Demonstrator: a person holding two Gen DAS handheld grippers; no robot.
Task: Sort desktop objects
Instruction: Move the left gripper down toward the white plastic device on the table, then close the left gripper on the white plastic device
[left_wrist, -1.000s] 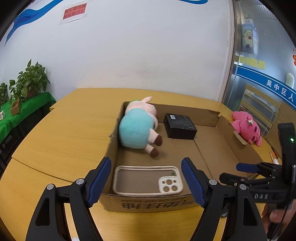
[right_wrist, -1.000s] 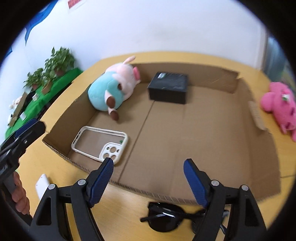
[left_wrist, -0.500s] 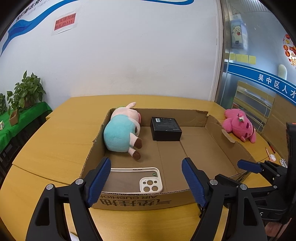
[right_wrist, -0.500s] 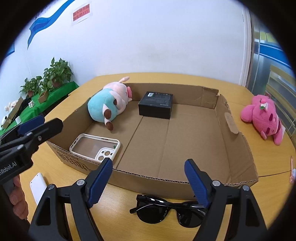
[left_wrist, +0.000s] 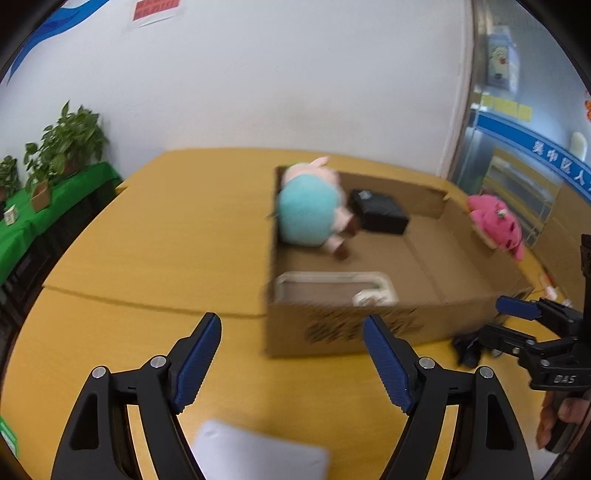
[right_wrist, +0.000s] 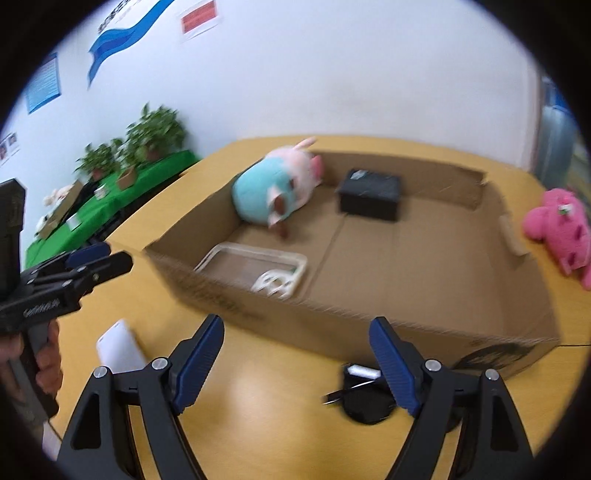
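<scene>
currently i have both tools backed off from the cardboard box (right_wrist: 369, 321), and the views have swung since a second ago: the left gripper (left_wrist: 291, 363) looked straight into the box then and now faces its left corner, with bare table (left_wrist: 147, 251) filling most of its view. a white flat object (left_wrist: 258, 454), blurred, has come into view just near of that gripper, on the table near the box's front wall. the right gripper (right_wrist: 297, 363) has pulled back from the front wall, so the black sunglasses (right_wrist: 364, 397) now lie beside its right finger, outside the box and just in front of that wall.

both pairs of tongs stand wide apart with nothing between the pads.

inside the box: the teal-and-pink plush (right_wrist: 277, 184) in the far-left corner, the black case (right_wrist: 369, 194) beside it against the far wall, the phone case (right_wrist: 255, 267) behind the front wall. the pink plush (right_wrist: 557, 229) lies outside, beyond the box's right wall.

judgement: three items remain unsorted. the change reads as lining up on the white object and the sunglasses.
</scene>
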